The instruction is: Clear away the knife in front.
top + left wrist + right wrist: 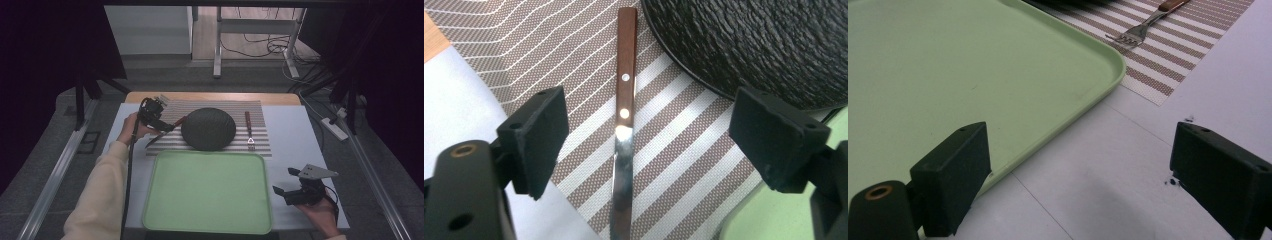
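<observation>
Between the wide-open left hand-held gripper's point(646, 145) jaws lies a brown-handled, two-riveted steel knife point(623, 125), ungrasped.

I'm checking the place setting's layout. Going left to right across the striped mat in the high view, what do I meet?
Left tool → knife → dark round plate → fork.

light: dim, even | edges: dark | glare: knife point(622, 165) blade

Knife point(623, 150) blade tip cut off by btm edge.
</observation>
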Demonstrator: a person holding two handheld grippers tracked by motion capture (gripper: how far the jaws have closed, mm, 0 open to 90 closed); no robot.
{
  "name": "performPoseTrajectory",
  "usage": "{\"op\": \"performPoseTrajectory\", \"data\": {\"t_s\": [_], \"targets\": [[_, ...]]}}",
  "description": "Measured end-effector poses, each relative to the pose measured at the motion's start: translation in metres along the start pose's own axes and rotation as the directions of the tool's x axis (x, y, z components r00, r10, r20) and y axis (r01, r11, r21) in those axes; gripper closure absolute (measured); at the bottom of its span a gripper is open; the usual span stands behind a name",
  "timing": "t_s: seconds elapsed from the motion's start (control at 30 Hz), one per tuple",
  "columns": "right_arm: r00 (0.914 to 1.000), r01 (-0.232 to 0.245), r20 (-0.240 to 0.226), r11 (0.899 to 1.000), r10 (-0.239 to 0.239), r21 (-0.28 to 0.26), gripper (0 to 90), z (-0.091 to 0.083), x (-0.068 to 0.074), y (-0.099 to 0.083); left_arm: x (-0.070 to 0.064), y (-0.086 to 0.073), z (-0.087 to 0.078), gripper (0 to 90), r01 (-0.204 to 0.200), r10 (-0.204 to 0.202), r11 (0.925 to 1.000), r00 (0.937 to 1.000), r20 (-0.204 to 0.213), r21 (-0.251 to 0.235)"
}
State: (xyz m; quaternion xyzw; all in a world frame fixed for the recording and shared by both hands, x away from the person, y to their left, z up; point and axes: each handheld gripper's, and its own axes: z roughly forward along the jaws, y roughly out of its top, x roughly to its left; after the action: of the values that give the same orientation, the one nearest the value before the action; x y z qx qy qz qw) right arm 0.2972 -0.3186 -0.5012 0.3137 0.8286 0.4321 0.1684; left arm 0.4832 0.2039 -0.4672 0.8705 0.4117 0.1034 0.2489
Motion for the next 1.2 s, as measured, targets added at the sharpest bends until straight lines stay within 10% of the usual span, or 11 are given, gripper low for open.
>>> {"op": "performPoseTrajectory", "data": {"t_s": [0.37,0.83,1.2], "targets": [[1.0,-0.001,-0.004,1.0,0.001,0.016,9.2,0.003,0.0,0.0,0.003,0.007,0.017,21.2,-0.011,0.011,0.9981,0.9999,0.001,0.06],[0.9999,-0.003,-0.014,1.0,0.004,0.031,9.2,0.005,-0.001,-0.001,0.021,0.014,0.056,31.1,0.025,-0.027,0.9764,0.9996,0.005,0.215],[0.9998,-0.004,-0.021,0.999,0.005,0.053,9.2,0.007,-0.001,-0.002,0.022,0.017,0.057,64.7,-0.031,0.023,0.9643,0.9992,0.032,0.263]]}}
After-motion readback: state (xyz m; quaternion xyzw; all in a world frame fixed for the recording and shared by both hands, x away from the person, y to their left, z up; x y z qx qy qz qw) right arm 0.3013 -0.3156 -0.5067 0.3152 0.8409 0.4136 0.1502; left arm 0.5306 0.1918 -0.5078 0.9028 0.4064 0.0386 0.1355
